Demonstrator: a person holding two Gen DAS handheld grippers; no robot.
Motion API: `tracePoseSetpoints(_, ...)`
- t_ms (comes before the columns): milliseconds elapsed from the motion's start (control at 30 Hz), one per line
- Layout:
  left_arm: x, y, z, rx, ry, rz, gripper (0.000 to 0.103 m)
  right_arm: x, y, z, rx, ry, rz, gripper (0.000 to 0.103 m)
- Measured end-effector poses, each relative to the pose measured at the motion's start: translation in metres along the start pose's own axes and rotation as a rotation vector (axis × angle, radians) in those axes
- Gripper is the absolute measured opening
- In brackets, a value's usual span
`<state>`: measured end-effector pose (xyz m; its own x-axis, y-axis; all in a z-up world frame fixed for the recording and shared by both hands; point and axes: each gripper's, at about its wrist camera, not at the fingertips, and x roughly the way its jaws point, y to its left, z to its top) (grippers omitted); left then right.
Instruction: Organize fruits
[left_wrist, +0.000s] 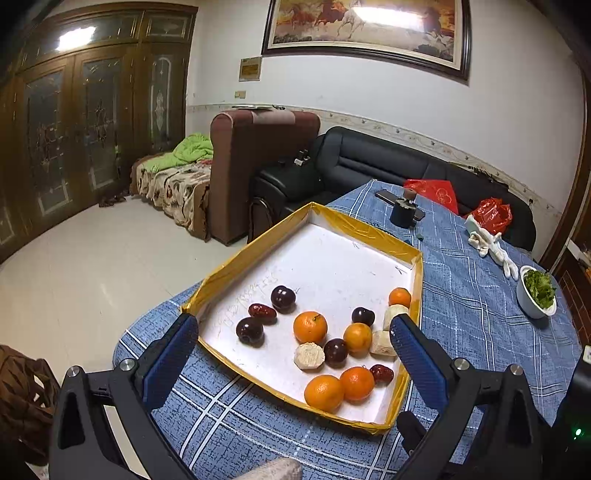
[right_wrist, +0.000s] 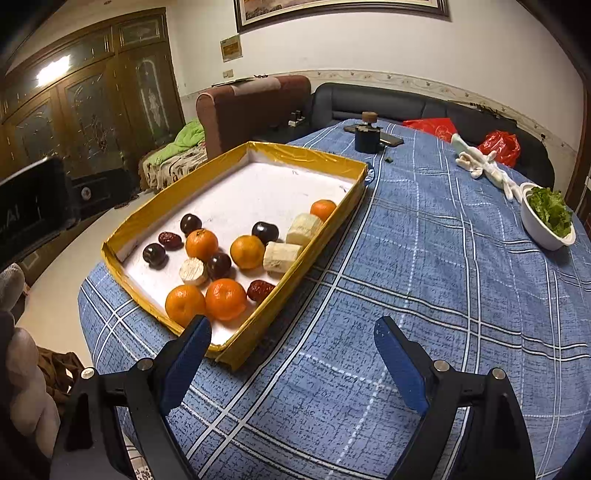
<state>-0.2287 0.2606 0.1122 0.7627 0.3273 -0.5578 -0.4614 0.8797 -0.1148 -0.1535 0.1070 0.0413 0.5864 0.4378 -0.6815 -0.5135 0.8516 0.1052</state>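
Observation:
A shallow yellow-rimmed tray (left_wrist: 373, 227) (right_wrist: 299, 151) with a white floor lies on the blue checked tablecloth. In it lie several oranges (left_wrist: 310, 326) (right_wrist: 201, 244), dark plums (left_wrist: 283, 298) (right_wrist: 191, 223), red dates (left_wrist: 262, 312) (right_wrist: 170, 240) and pale peeled banana pieces (left_wrist: 308, 356) (right_wrist: 282, 256), mixed together. My left gripper (left_wrist: 293, 332) hangs open above the tray's near end, its blue fingers straddling the fruit. Open as well, my right gripper (right_wrist: 293, 332) hovers over bare cloth just right of the tray's near corner. Neither holds anything.
A white bowl of greens (right_wrist: 548, 218) (left_wrist: 537, 291) stands at the table's right edge. Farther back are a white glove (right_wrist: 484, 168), red bags (right_wrist: 498, 146), a black cup (right_wrist: 366, 138) and a phone (right_wrist: 391, 138). Sofas stand behind the table. A gloved hand (right_wrist: 22, 369) shows at left.

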Motion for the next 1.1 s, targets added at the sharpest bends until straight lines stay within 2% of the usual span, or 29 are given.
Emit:
tracePoseSetpoints(133, 0.005, 0.005, -0.002, -0.023, 0.026, -0.012, 0.103, 0.002, 0.0, -0.003, 0.004, 0.006, 0.004, 0.093)
tracePoseSetpoints(733, 0.007, 0.01, -0.005, -0.045, 0.041, -0.01, 0.103, 0.002, 0.005, -0.009, -0.001, 0.0, 0.012, 0.093)
tracePoseSetpoints(1100, 0.017, 0.018, -0.008, -0.081, 0.079, -0.032, 0.103, 0.005, 0.012, -0.012, -0.018, 0.001, 0.016, 0.094)
